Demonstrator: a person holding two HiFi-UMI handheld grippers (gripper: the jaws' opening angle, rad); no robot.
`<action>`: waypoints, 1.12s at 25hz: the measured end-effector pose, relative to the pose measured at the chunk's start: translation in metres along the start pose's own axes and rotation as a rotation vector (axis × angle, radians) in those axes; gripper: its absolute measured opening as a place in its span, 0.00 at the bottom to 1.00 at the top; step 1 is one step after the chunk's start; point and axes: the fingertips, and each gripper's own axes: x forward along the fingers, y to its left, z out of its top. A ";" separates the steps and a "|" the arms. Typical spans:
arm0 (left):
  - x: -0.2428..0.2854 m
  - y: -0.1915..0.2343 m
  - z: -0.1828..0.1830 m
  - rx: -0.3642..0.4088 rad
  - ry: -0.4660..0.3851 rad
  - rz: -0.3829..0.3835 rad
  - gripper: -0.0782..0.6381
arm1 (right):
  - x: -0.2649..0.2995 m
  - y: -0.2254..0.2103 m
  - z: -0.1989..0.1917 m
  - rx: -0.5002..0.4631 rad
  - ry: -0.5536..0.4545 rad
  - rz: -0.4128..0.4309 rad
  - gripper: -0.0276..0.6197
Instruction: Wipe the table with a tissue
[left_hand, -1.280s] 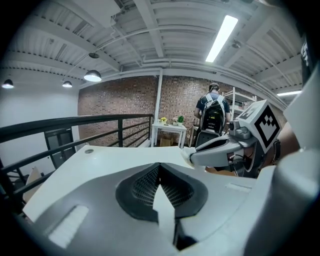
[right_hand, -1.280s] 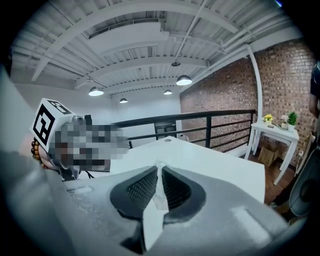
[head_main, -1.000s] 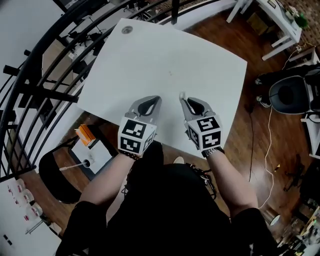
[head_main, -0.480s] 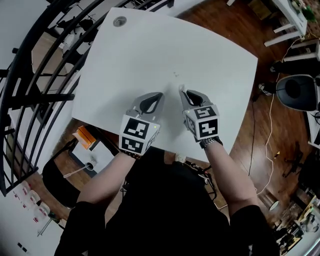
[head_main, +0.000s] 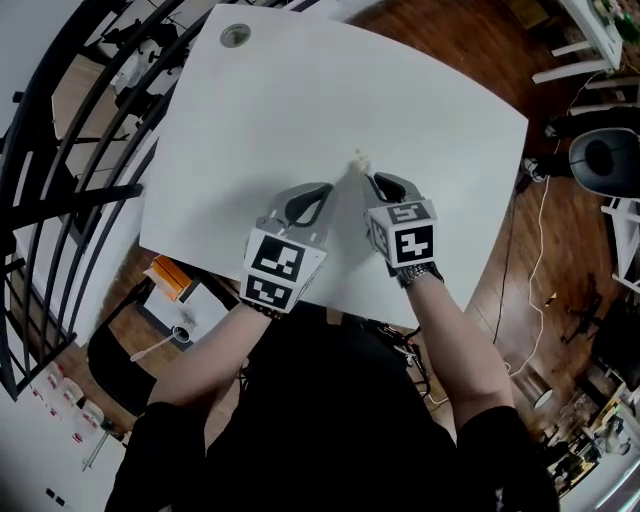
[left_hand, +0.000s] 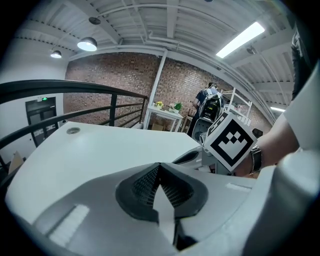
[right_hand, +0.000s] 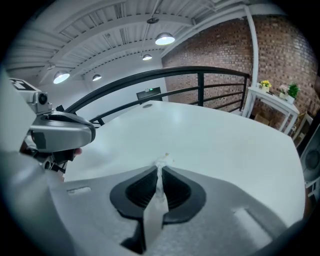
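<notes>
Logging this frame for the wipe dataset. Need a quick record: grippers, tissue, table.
left gripper: jaws together, nothing held, over the table beside the right gripper
right gripper: shut on tissue
tissue: small crumpled tuft poking past the jaw tips
tissue-table contact: cannot tell
table: white, round grommet at far left corner

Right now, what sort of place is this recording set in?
Probably a loft-style office or workshop, perhaps on a raised level: a brick wall at the back, a black railing beside the white table, and a wooden floor with a desk chair.
</notes>
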 end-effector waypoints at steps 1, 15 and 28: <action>0.001 0.002 -0.001 -0.002 0.005 -0.004 0.13 | 0.003 0.000 -0.001 0.001 0.009 -0.001 0.07; 0.021 0.011 -0.005 -0.012 0.040 -0.045 0.13 | 0.023 -0.010 -0.006 0.018 0.085 -0.004 0.07; 0.037 0.009 -0.005 -0.013 0.063 -0.071 0.13 | 0.031 -0.016 0.004 0.036 0.064 0.011 0.07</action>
